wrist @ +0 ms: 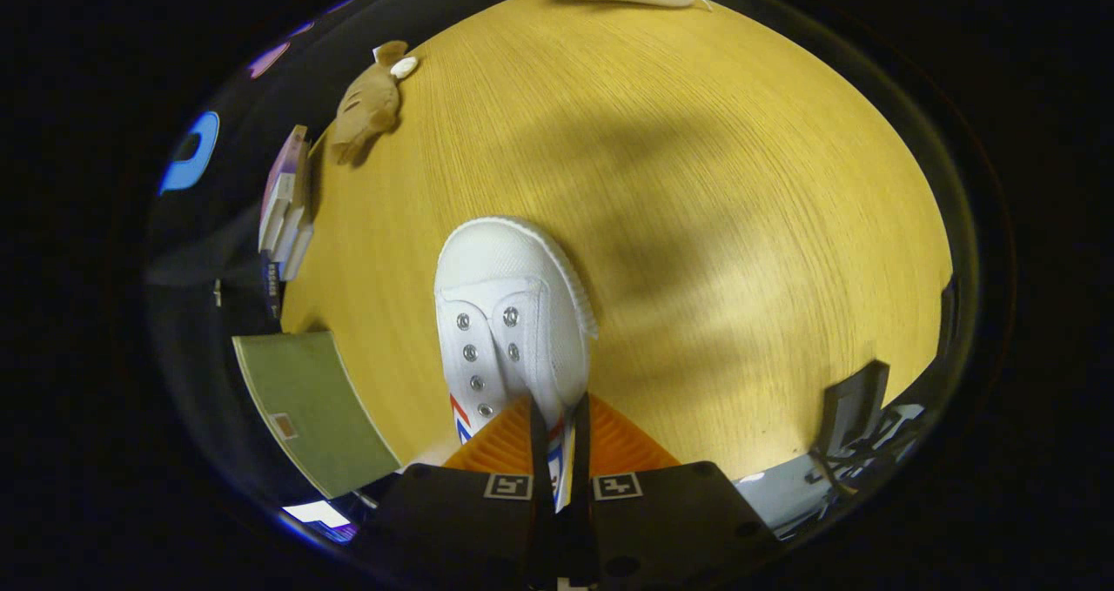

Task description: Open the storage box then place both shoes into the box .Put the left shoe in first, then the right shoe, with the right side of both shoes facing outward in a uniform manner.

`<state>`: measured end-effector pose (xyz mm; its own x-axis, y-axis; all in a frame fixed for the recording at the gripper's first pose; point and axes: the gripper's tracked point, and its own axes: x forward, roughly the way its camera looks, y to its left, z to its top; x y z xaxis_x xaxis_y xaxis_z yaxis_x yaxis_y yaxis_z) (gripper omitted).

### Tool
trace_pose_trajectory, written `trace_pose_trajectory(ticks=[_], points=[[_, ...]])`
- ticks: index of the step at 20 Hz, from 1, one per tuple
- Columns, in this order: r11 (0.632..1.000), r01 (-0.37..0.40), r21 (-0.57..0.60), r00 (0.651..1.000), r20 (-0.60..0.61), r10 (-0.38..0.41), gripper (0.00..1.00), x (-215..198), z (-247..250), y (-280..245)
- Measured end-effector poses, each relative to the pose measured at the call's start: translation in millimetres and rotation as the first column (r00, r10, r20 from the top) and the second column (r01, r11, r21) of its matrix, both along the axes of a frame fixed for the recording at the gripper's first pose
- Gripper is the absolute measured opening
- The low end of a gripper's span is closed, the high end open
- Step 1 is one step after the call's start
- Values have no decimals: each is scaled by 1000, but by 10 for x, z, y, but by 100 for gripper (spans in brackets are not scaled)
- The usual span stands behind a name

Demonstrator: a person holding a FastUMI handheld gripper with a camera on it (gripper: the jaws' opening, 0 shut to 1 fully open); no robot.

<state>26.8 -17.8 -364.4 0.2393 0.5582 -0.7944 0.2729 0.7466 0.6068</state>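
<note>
Here, tool (pixel 557 452) pinches side wall of white shoe (pixel 509 312) w/ metal eyelets, red-blue stripes.

Counter (pixel 696 225) lies bare beyond the white shoe (pixel 509 312) that the tongs (pixel 557 439) clamp; plush toy (pixel 367 104) and books (pixel 285 204) crowd its far-left edge.

Gripper (pixel 557 443) pointing down, jaws nearly together, clamped on something thin.

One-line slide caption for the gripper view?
Tool shut on a white shoe's side wall, toe pointing ahead over the wooden table.
</note>
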Motion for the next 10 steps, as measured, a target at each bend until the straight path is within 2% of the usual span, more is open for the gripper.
trace_pose_trajectory(ticks=[10], points=[[988, -66, 136, 978, 203, 37, 10, 124, -80, 72]])
